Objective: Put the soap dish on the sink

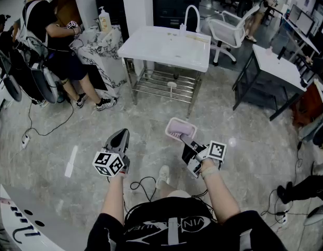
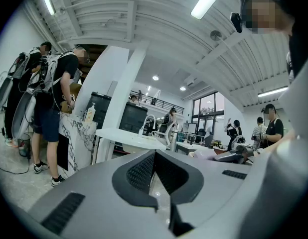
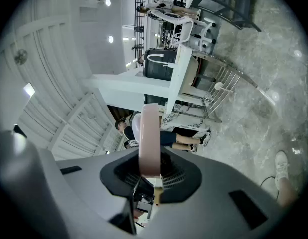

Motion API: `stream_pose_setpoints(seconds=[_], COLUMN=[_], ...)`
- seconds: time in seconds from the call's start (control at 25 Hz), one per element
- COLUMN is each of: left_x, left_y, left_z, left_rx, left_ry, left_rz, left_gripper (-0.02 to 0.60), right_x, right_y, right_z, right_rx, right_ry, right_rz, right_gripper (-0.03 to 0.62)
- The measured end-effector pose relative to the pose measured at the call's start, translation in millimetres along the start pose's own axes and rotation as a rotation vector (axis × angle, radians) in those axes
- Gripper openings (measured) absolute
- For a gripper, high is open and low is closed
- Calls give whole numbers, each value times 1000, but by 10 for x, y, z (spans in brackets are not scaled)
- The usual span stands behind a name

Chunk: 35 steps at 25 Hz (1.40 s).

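We have the sink (image 1: 166,51) well ahead (white top, curved tap (image 1: 192,13)). Left gripper (image 1: 121,136): jaws pressed together, nothing between. Right gripper (image 1: 181,137): jaws pinching the pink soap dish (image 1: 183,125) by its rim, held above the floor (image 1: 151,114), well apart from the sink.

text: none legible | shirt (image 1: 166,228) print: upside-down, too blurred

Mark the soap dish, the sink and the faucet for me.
soap dish (image 1: 182,125), head view, on its pink inner floor.
sink (image 1: 151,47), head view, on the bare white top.
faucet (image 1: 192,6), head view, on the top of its arch.
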State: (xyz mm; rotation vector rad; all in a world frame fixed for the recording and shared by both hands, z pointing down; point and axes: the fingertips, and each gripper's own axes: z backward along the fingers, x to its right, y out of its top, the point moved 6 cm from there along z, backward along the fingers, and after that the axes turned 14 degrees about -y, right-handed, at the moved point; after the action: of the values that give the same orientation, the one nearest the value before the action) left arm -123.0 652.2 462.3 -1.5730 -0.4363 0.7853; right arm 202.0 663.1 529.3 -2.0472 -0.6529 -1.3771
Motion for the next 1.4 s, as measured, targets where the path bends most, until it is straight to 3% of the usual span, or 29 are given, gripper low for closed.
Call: stream_pose_setpoints(seconds=[0.48,1.0,1.4], left_x=[-765,-1458,-1743], left_y=[224,427,478], left_z=[-921,-1567,-1996], left_rx=[-31,-33,-40], left_ry=[-29,-20,-40], left_rz=[-5,-7,-4], left_gripper=[15,15,15], right_x=[-169,-287,-380], right_y=[746,1363,1686], right_z=[-826,-1571,-1900], right_rx=[2,-20,-30], right_ry=[1,-5,1], right_rz=[23,39,36], right_gripper=[87,87,87])
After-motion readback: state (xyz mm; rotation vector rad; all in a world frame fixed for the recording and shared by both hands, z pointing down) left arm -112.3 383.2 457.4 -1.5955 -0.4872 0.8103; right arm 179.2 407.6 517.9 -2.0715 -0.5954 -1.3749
